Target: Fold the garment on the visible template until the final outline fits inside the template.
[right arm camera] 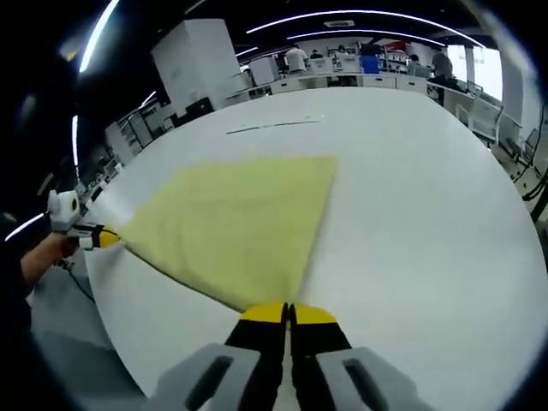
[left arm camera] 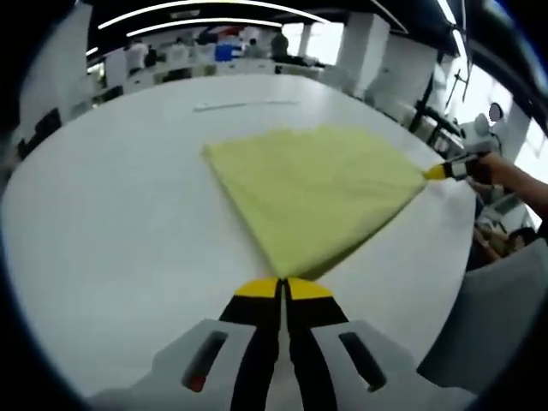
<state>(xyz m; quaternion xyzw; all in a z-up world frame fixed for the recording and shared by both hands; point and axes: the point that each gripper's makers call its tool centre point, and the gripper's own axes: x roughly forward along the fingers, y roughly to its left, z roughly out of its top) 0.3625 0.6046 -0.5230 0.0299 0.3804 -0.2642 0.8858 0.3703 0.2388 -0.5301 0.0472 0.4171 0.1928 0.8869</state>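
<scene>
A yellow garment (left arm camera: 312, 188) lies spread on the white table (left arm camera: 111, 223), stretched taut between two corners. My left gripper (left arm camera: 282, 285) is shut on its near corner in the left gripper view. My right gripper (left arm camera: 438, 172) comes in from the right there, pinching the opposite corner. In the right gripper view the garment (right arm camera: 231, 227) fans out ahead, my right gripper (right arm camera: 288, 310) is shut on its near corner, and my left gripper (right arm camera: 103, 238) holds the far left corner. A thin line (right arm camera: 274, 126) marked on the table lies beyond the cloth.
A person's hand (left arm camera: 514, 175) holds the right gripper at the table's edge. Desks, shelves and several people (right arm camera: 295, 58) stand far behind the table. A white cabinet (right arm camera: 197, 60) rises at the back left.
</scene>
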